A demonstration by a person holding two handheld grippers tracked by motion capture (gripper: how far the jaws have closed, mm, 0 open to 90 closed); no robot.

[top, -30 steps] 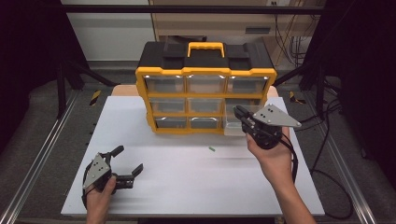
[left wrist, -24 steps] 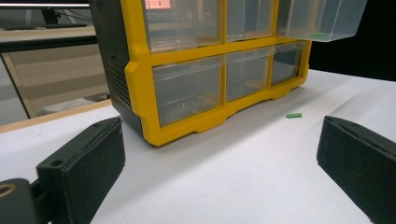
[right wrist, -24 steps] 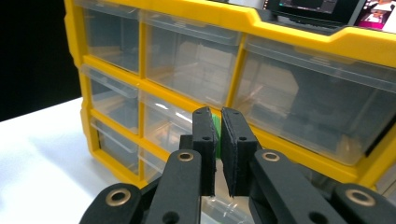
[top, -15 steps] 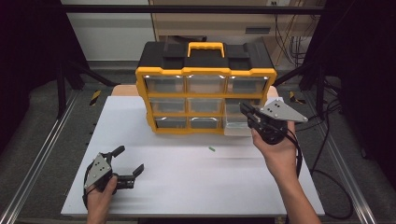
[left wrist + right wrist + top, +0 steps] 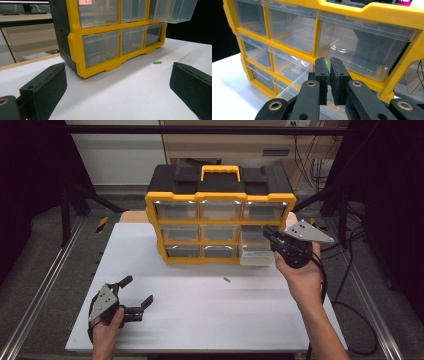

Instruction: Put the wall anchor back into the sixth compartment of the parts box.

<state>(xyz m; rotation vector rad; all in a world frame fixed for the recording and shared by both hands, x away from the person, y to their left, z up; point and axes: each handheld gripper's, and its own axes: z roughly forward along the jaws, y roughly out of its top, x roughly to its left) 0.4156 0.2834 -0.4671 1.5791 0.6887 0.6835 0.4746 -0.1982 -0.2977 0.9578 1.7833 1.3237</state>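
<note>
So my right gripper [image 5: 270, 234] is pinched nearly shut on a little green piece [image 5: 327, 66]; you can see a sliver of it between the pads in the right gripper view. Over the last second I've drifted it sideways and in toward the yellow organizer [image 5: 220, 195]. It's gone from out in front of the organizer's right column to just above the pulled-out drawer [image 5: 252, 254] on that side. By my reckoning the carry is basically done, and what's left is lining up over the opening and letting go. There's a green speck showing through that drawer's clear wall in the left gripper view, but I can't tell if it's lying inside. A second green piece [image 5: 226, 280] is loose on the white table [image 5: 200, 320], just in front of the organizer's middle, so that's probably next. My left gripper [image 5: 138, 290] is parked well out in front of the organizer's left corner, jaws spread wide with nothing in them.
</note>
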